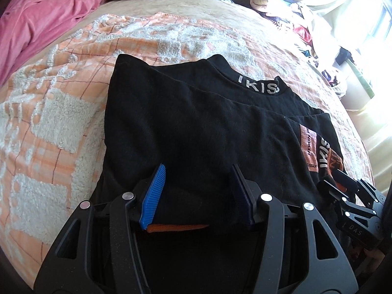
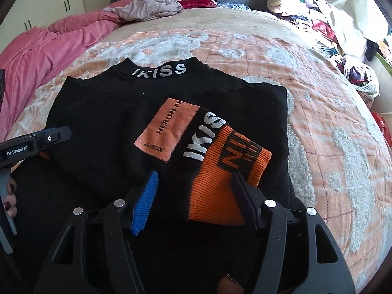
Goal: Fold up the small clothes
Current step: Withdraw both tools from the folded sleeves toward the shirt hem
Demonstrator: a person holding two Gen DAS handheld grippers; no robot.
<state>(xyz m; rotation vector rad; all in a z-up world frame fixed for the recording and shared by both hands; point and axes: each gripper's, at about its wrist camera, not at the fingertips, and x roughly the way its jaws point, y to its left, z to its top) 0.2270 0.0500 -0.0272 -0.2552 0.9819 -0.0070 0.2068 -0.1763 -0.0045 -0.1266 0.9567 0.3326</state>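
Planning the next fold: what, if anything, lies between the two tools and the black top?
Nothing visible. Both the left tool and right tool are open right over the black top's near edge; only its own orange cuff lies there.

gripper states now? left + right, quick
Left gripper: open, over the black sweatshirt, gripping nothing.
Right gripper: open, astride the orange cuff, not clamped.

Black sweatshirt point(image 2: 103, 112), sleeves folded in, flat
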